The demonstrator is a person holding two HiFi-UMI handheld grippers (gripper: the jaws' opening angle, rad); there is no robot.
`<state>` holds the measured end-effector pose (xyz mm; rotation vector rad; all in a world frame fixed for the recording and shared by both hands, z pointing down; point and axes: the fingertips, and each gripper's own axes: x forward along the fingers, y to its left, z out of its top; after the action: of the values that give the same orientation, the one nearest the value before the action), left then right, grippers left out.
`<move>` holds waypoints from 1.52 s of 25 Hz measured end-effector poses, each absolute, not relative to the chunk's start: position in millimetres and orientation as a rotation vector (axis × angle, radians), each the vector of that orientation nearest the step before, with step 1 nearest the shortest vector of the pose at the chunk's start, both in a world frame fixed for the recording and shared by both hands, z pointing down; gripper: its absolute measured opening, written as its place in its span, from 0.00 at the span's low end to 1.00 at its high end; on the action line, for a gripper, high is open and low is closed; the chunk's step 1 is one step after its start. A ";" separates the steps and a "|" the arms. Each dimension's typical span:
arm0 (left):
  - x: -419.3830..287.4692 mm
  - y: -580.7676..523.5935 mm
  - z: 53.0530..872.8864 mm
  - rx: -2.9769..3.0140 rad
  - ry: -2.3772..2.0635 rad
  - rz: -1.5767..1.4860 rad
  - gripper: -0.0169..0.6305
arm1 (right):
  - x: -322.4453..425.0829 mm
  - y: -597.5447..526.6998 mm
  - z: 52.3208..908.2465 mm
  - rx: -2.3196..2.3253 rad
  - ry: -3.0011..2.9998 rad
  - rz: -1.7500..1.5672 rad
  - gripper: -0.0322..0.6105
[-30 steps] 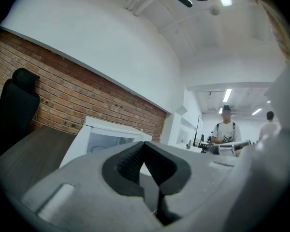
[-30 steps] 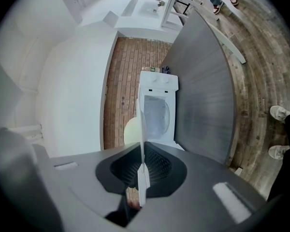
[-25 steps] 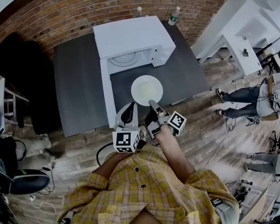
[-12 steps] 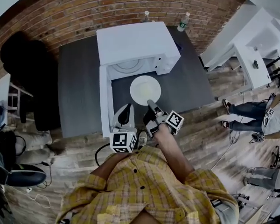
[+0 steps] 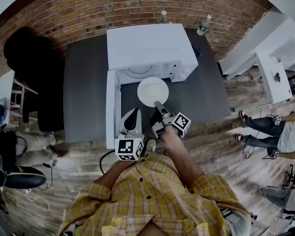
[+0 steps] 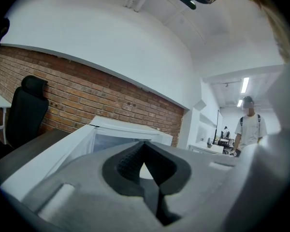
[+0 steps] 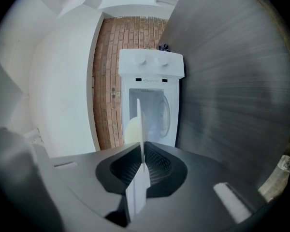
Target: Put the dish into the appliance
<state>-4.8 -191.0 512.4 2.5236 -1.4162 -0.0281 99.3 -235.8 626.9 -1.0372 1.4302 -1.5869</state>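
At 10 o'clock in the head view, a black chair (image 5: 24, 50) stands against the brick wall, beside the dark tabletop (image 5: 86, 97). The white microwave (image 5: 150, 43) sits toward 12 o'clock on that tabletop. Its door (image 5: 111, 107) is swung open along the 9 o'clock side of the cavity, where the turntable (image 5: 137, 73) shows.

My left tool (image 5: 132, 114) hangs near the door's free end, at 7 o'clock from the dish. Its jaws are pressed together with nothing between them.

The white dish (image 5: 152, 91) is over the tabletop, just in front of the open cavity. I cannot tell whether it touches the surface.

My right tool (image 5: 158, 104) pinches the dish's rim at its 6 o'clock point, jaws almost together on the thin edge. In the right gripper view the dish runs edge-on between them.

Two bottles (image 5: 204, 23) stand at 1 o'clock behind the microwave. A person's legs (image 5: 260, 132) show at 3 o'clock on the wooden floor.
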 end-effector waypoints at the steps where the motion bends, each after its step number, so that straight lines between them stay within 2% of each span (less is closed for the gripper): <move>1: -5.0 -193.8 512.9 2.521 -1.422 -0.028 0.02 | 99.7 -240.9 631.6 -1.037 1.426 -1.591 0.08; 14: -3.5 -216.9 521.8 2.489 -1.471 0.003 0.02 | 107.2 -294.9 675.9 -1.050 1.430 -1.611 0.08; 38: -1.7 -230.8 530.9 2.474 -1.479 0.043 0.02 | 93.0 -366.9 708.6 -1.057 1.437 -1.648 0.08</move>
<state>-1.7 -230.8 530.9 2.4736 -1.4790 0.0431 93.0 -366.9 708.6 -1.0566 1.4375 -1.6484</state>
